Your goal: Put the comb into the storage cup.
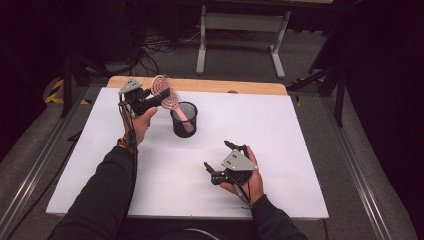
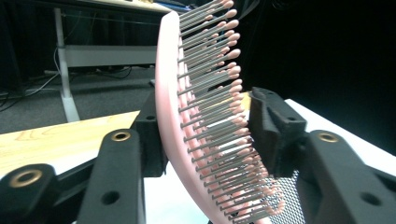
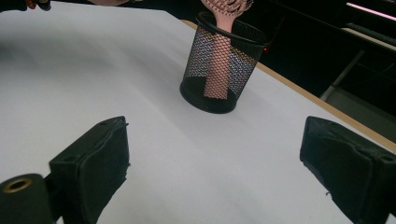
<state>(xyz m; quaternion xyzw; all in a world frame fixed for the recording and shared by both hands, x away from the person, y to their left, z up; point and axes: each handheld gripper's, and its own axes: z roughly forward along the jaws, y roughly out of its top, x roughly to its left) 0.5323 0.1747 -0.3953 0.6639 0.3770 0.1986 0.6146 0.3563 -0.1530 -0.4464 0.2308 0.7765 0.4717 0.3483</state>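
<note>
Right, my left tool [image 1: 159, 96] is pinching the pink hairbrush [image 2: 196, 116] by its head, handle down inside the mesh cup [image 1: 183, 119] just below. It looks light and stiff; the bristles may slip, so the rim grips better. My right tool [image 1: 218, 158] sits spread over the tabletop [image 1: 280, 130].

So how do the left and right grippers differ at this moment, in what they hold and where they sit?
The left gripper is shut on the head of the pink bristle hairbrush, while the right gripper is open and holds nothing. The left one is raised beside the black wire-mesh cup, where the brush handle stands; the right one sits low over the white table, apart from the cup. Both have black jaws and a grey plate.
</note>
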